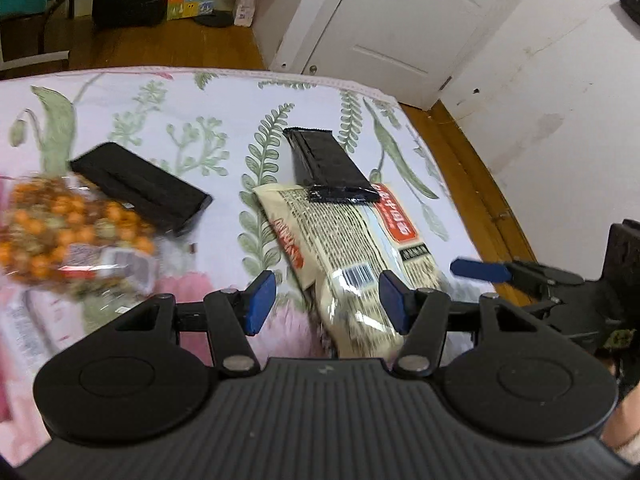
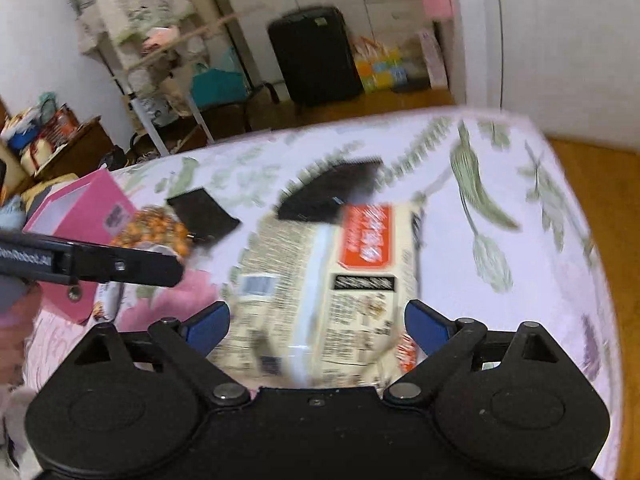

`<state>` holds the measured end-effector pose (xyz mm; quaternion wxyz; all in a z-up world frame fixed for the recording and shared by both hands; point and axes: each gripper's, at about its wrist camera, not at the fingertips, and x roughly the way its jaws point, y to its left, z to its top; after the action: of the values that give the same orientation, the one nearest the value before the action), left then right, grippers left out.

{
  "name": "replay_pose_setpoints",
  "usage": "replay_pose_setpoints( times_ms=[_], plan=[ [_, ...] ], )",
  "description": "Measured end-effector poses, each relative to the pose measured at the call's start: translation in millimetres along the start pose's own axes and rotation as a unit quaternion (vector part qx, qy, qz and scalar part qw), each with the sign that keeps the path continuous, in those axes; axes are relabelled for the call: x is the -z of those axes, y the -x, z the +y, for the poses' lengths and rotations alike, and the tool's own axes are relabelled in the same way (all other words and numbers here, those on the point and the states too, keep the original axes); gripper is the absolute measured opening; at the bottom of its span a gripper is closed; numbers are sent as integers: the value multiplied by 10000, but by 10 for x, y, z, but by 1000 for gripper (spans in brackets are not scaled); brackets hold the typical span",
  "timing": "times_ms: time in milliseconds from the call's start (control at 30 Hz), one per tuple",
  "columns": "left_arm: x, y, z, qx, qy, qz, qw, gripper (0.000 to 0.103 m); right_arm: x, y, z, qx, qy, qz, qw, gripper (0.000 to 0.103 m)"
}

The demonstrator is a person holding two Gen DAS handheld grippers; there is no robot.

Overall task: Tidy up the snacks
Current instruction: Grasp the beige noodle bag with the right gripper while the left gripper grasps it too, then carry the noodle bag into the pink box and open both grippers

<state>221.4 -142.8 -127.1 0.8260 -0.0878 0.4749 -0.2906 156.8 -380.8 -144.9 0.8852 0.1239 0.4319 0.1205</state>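
Observation:
A cream snack packet with an orange label point(image 1: 352, 248) lies on the floral cloth point(image 1: 224, 96); it fills the middle of the right wrist view point(image 2: 332, 280). A black packet point(image 1: 326, 164) rests on its far end, and a second black packet point(image 1: 140, 184) lies to the left. A clear bag of orange snacks point(image 1: 68, 232) sits at the left. My left gripper point(image 1: 327, 300) is open, its jaws astride the cream packet's near end. My right gripper point(image 2: 318, 326) is open just above the same packet and shows in the left wrist view point(image 1: 480, 270).
A pink open box point(image 2: 80, 216) stands at the table's left by the orange snacks point(image 2: 154, 228). The left gripper's body point(image 2: 88, 262) crosses the left of the right wrist view. The table's right edge drops to wood floor point(image 1: 480, 184). A door and white wall stand beyond.

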Motion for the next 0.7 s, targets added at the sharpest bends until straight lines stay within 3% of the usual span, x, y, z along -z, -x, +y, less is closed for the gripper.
replay_pose_setpoints(
  times_ms=[167, 200, 333, 500, 700],
  plan=[
    [-51, -433, 1, -28, 193, 308, 9993, 56, 42, -257, -208, -321, -407, 192, 9985, 98],
    [-47, -491, 13, 39, 303, 381, 9988, 56, 51, -278, -220, -394, -497, 160, 9979, 102],
    [-49, -572, 65, 381, 630, 508, 9960, 52, 72, -276, -150, -539, -479, 113, 9973, 103],
    [-16, -439, -19, 428, 359, 596, 9967, 52, 123, -169, 33, -801, -463, 243, 9954, 103],
    [174, -86, -13, 296, 29, 915, 9954, 52, 368, -20, 502, -736, -88, 494, 9960, 103]
  ],
)
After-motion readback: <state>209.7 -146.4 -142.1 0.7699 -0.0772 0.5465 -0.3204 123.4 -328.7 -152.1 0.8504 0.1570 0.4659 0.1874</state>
